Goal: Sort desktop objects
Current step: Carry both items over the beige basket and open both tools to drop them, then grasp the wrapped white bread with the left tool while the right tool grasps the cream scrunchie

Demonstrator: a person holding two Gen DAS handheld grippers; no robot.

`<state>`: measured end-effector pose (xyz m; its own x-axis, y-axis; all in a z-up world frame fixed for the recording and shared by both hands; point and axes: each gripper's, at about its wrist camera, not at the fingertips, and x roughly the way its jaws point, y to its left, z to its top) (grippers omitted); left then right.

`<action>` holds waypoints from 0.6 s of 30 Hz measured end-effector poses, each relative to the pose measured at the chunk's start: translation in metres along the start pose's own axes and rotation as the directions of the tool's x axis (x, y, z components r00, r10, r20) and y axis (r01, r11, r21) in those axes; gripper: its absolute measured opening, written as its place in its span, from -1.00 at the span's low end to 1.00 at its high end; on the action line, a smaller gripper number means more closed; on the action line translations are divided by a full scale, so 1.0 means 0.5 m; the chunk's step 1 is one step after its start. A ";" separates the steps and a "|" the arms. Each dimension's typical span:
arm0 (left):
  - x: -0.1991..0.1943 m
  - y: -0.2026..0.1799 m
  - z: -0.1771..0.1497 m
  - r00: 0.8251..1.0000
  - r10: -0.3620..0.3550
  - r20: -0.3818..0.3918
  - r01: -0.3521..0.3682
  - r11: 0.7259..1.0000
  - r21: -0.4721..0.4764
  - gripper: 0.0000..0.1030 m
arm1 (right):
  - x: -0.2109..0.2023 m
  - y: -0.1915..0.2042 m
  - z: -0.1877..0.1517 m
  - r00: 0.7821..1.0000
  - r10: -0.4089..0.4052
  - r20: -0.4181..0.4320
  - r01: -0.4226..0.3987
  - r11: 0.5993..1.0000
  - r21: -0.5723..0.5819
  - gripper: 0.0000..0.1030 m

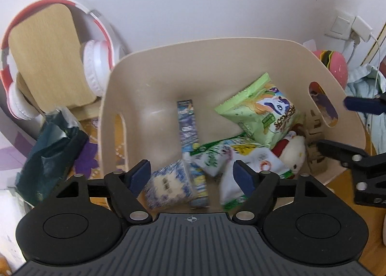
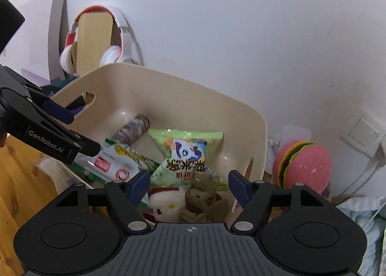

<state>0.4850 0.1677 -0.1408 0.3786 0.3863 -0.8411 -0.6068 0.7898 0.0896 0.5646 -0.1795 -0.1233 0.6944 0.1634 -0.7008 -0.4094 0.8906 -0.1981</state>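
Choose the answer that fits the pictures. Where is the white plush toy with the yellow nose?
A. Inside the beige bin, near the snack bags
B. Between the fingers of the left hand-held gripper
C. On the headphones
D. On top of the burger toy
A: the plush toy lies inside the beige bin, just below the green snack bag, and neither hand-held gripper holds it.

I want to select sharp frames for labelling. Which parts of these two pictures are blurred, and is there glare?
Left wrist view: the white-green packet near the open left gripper is motion-smeared; faint glare on the bin floor. Right wrist view: mostly sharp; the pony snack bag is readable, and fisheye bending curves the edges.
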 end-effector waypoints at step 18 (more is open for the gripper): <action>-0.105 0.055 -0.016 0.988 0.006 0.157 -0.016 0.998 0.064 0.52 | -0.087 0.010 -0.010 0.996 -0.010 0.084 0.013 0.999 -0.037 0.72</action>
<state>0.4426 0.1654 -0.0984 0.4802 0.4607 -0.7464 -0.5668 0.8124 0.1368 0.5292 -0.1840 -0.0970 0.7455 0.1894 -0.6391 -0.4220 0.8762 -0.2326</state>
